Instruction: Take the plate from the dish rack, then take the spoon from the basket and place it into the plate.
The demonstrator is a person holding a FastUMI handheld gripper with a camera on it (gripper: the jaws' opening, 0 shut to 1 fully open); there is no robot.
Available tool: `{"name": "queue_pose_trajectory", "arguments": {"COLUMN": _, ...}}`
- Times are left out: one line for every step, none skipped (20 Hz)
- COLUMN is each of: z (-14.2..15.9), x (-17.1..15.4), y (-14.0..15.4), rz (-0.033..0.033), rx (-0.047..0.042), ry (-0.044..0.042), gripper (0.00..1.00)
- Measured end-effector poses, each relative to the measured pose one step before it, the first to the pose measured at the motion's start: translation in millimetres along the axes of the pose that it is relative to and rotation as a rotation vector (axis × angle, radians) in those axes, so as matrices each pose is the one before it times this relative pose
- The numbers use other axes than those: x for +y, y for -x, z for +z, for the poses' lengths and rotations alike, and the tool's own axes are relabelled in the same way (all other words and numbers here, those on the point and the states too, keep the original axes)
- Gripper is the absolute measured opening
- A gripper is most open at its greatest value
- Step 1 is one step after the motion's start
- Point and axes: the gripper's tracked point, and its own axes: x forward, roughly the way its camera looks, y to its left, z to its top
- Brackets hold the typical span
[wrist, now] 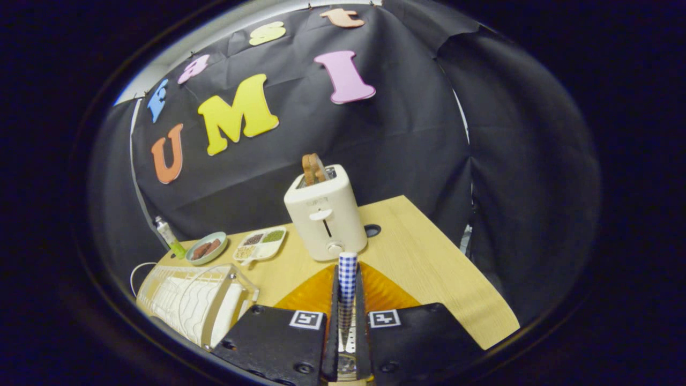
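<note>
Gripper (347,300) clenched on checked spoon handle (347,273) — orange plate (383,292) beneath, toaster (325,214) just beyond, dish rack (195,305) beside

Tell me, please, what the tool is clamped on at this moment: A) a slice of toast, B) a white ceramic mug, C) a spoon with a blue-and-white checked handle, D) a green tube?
C: the tool has both fingers pressed on the spoon with a blue-and-white checked handle, which stands upright between them above the orange ribbed plate, in front of the cream two-slot toaster.
</note>
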Motion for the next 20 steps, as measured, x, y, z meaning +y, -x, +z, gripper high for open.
{"name": "queue_pose_trajectory", "arguments": {"z": 8.10, "x": 1.58, "y": 4.10, "rz": -0.00257, "rx": -0.04347, "ry": 0.00270, "gripper": 0.17}}
{"name": "queue_pose_trajectory", "arguments": {"z": 13.54, "x": 3.36, "y": 9.97, "rz": -0.00634, "rx": -0.04309, "ry": 0.00919, "gripper": 0.16}}
{"name": "queue_pose_trajectory", "arguments": {"z": 14.24, "x": 3.06, "y": 8.32, "rz": -0.00807, "rx": -0.04692, "ry": 0.01769, "gripper": 0.16}}
{"name": "queue_pose_trajectory", "arguments": {"z": 15.44, "x": 0.29, "y": 9.05, "rz": -0.02200, "rx": -0.04331, "ry": 0.01601, "gripper": 0.16}}
{"name": "queue_pose_trajectory", "arguments": {"z": 18.42, "x": 8.08, "y": 13.42, "rz": -0.00852, "rx": -0.04587, "ry": 0.01826, "gripper": 0.16}}
{"name": "queue_pose_trajectory", "arguments": {"z": 21.59, "x": 8.58, "y": 14.34, "rz": -0.00570, "rx": -0.04254, "ry": 0.00895, "gripper": 0.16}}
{"name": "queue_pose_trajectory", "arguments": {"z": 19.49, "x": 12.56, "y": 14.68, "rz": 0.00296, "rx": -0.03215, "ry": 0.01335, "gripper": 0.16}}
{"name": "queue_pose_trajectory", "arguments": {"z": 21.68, "x": 11.78, "y": 13.30, "rz": 0.00456, "rx": -0.03293, "ry": 0.00702, "gripper": 0.16}}
{"name": "queue_pose_trajectory", "arguments": {"z": 17.56, "x": 10.90, "y": 15.57, "rz": 0.00101, "rx": -0.02592, "ry": 0.00830, "gripper": 0.16}}
{"name": "queue_pose_trajectory", "arguments": {"z": 14.94, "x": 11.10, "y": 16.07, "rz": 0.00789, "rx": -0.01601, "ry": 0.00627, "gripper": 0.16}}
{"name": "queue_pose_trajectory", "arguments": {"z": 14.84, "x": 12.42, "y": 17.41, "rz": 0.00853, "rx": -0.01418, "ry": 0.00191, "gripper": 0.16}}
{"name": "queue_pose_trajectory", "arguments": {"z": 14.18, "x": 14.37, "y": 15.75, "rz": 0.02155, "rx": -0.00822, "ry": 0.00574, "gripper": 0.16}}
{"name": "queue_pose_trajectory", "arguments": {"z": 10.87, "x": 14.96, "y": 16.60, "rz": 0.01674, "rx": -0.00764, "ry": 0.00873, "gripper": 0.16}}
{"name": "queue_pose_trajectory", "arguments": {"z": 9.00, "x": 12.29, "y": 13.03, "rz": 0.01189, "rx": -0.00251, "ry": 0.01159, "gripper": 0.16}}
{"name": "queue_pose_trajectory", "arguments": {"z": 4.33, "x": 11.90, "y": 13.14, "rz": 0.00440, "rx": 0.00262, "ry": 0.00790, "gripper": 0.16}}
{"name": "queue_pose_trajectory", "arguments": {"z": 5.78, "x": 11.70, "y": 12.03, "rz": -0.00040, "rx": 0.00780, "ry": -0.00006, "gripper": 0.16}}
{"name": "queue_pose_trajectory", "arguments": {"z": 3.25, "x": 15.50, "y": 11.75, "rz": -0.00005, "rx": 0.00465, "ry": -0.00388, "gripper": 0.16}}
{"name": "queue_pose_trajectory", "arguments": {"z": 4.34, "x": 14.89, "y": 13.29, "rz": 0.00381, "rx": 0.00058, "ry": -0.00642, "gripper": 0.16}}
{"name": "queue_pose_trajectory", "arguments": {"z": 2.41, "x": 14.64, "y": 14.18, "rz": 0.00265, "rx": -0.00007, "ry": -0.00706, "gripper": 0.16}}
{"name": "queue_pose_trajectory", "arguments": {"z": 2.04, "x": 13.64, "y": 11.39, "rz": -0.00227, "rx": -0.00310, "ry": 0.00603, "gripper": 0.16}}
